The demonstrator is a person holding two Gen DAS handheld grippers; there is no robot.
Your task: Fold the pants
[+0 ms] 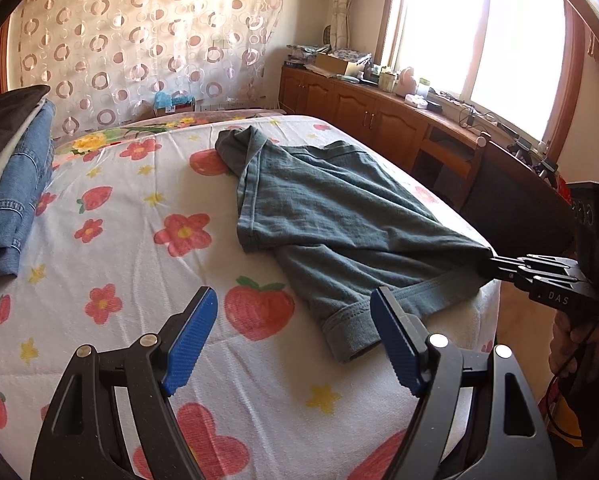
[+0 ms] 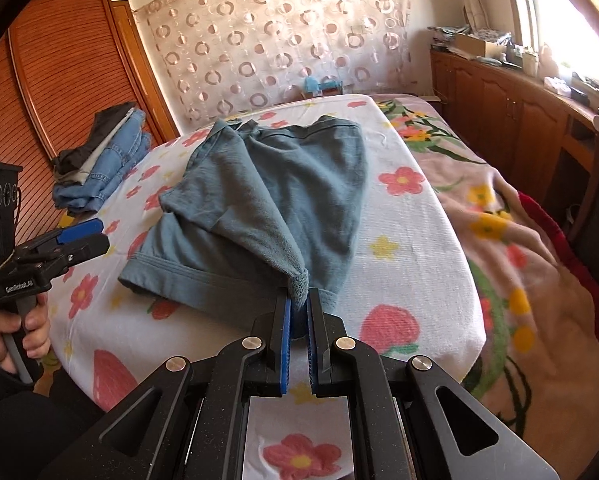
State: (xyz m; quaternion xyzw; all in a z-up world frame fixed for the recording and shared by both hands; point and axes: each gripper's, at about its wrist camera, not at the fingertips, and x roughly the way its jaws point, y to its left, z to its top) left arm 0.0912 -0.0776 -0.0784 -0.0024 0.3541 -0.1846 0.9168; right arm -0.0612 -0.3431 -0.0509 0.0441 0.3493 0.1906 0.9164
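Grey-green pants (image 1: 331, 216) lie partly folded on the bed's flowered sheet (image 1: 139, 240). My right gripper (image 2: 298, 312) is shut on a corner of the pants (image 2: 267, 208) and lifts that part over the rest. It also shows in the left wrist view (image 1: 489, 262) at the right, pinching the cloth. My left gripper (image 1: 293, 316) is open and empty, just above the sheet, its right finger beside the waistband (image 1: 351, 332). It shows in the right wrist view (image 2: 85, 236) at the left, apart from the pants.
A stack of folded jeans and dark clothes (image 1: 11, 184) lies at the bed's far left. A wooden cabinet (image 1: 379, 120) with clutter runs under the window on the right. A flowered blanket (image 2: 519, 240) covers the bed's right side. A wooden wardrobe (image 2: 59, 80) stands at the left.
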